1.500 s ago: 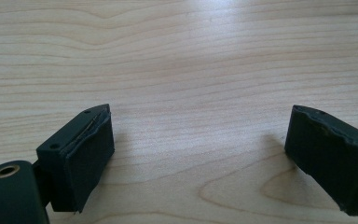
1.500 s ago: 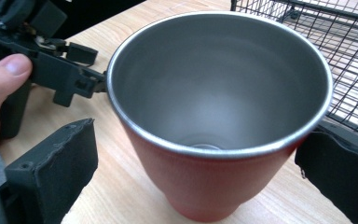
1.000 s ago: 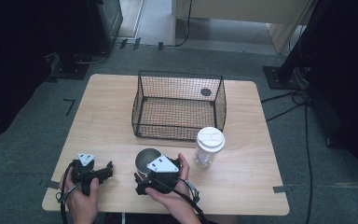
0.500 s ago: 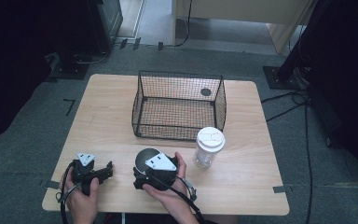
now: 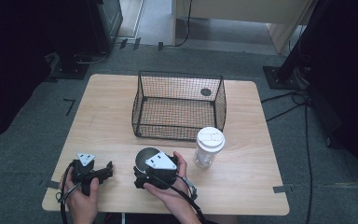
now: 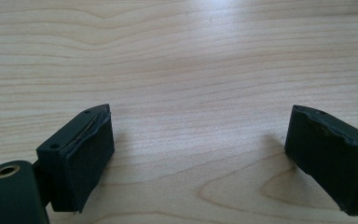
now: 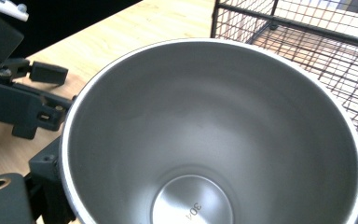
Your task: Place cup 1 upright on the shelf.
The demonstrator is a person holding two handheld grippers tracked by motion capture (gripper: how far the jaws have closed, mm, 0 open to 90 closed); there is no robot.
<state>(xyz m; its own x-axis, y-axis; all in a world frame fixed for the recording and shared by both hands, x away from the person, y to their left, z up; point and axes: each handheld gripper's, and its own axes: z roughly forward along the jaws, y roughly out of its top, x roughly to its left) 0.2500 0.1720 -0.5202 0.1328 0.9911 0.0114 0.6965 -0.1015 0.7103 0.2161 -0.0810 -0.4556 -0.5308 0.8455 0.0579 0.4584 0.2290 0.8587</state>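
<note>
The right gripper (image 5: pixel 145 173) has its jaws clamped on the rim of a stainless steel cup (image 7: pixel 214 135), whose open mouth faces the right gripper view. In the high view the cup (image 5: pixel 145 156) sits at the table's near edge, just in front of the wire basket (image 5: pixel 177 107). Over the last second the gripper and cup have shifted slightly left and nearer the person, which suggests the cup is gripped and being drawn up, probably for the basket. The left gripper (image 5: pixel 103 171) rests on the wooden table (image 5: pixel 107 107), jaws wide apart over bare wood, unmoved. A lidded clear tumbler (image 5: pixel 209 147) stands to the right, untouched.
</note>
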